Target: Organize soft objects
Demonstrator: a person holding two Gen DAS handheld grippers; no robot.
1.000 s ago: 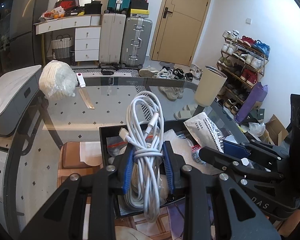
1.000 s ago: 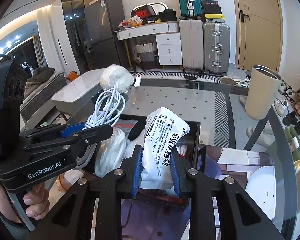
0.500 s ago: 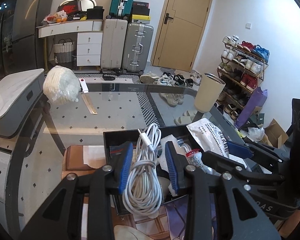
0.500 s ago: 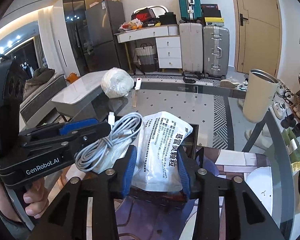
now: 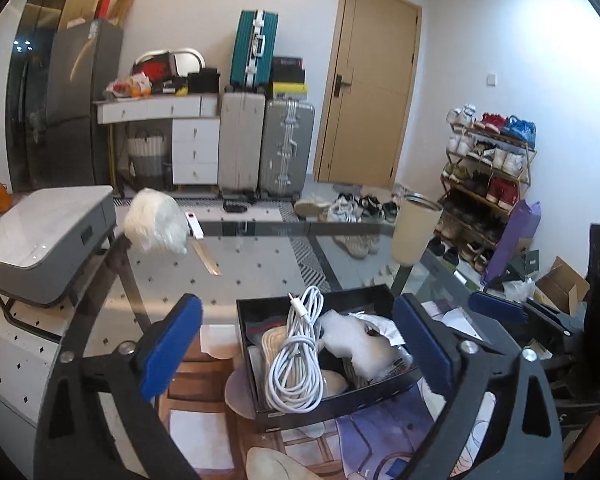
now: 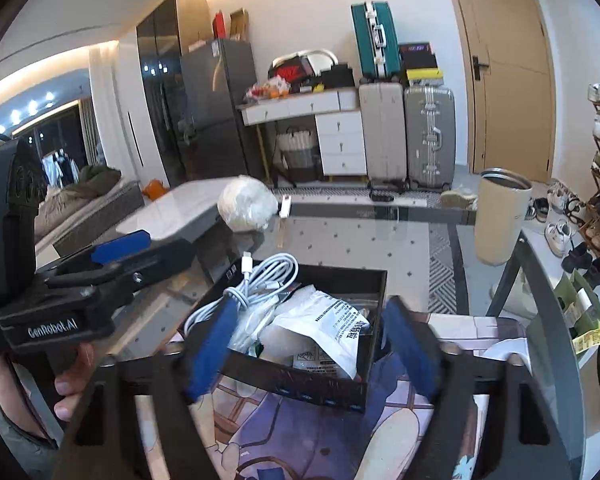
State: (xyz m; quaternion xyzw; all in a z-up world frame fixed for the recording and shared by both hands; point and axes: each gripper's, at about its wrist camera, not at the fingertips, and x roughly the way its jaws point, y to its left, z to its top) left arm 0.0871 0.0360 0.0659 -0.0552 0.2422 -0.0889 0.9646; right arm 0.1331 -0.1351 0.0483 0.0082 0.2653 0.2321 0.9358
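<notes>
A coiled white cable [image 5: 296, 364] lies in the black box [image 5: 328, 408] on the glass table. My left gripper [image 5: 298, 304] hovers above and behind it, jaws opening wide, pads clear of the cable. A white printed packet [image 6: 324, 324] rests in the same box [image 6: 300, 384] beside the cable [image 6: 268, 276]. My right gripper [image 6: 311, 306] is over it, jaws opening, and neither pad touches the packet. Each gripper shows at the edge of the other view: the left gripper's fingers [image 6: 116, 248] and the right gripper's fingers [image 5: 496, 304].
At the table's far side sit a white bagged bundle [image 5: 156, 226], a ruler [image 5: 208, 258] and a beige tumbler [image 5: 414, 228]. A patterned mat [image 6: 284, 432] lies under the box. A person's hand [image 6: 72, 380] holds the left gripper. Suitcases and a shoe rack stand beyond.
Both grippers opened from shut. The left let go of the cable and the right let go of the packet; both things dropped into the box. Both grippers drew back and rose.
</notes>
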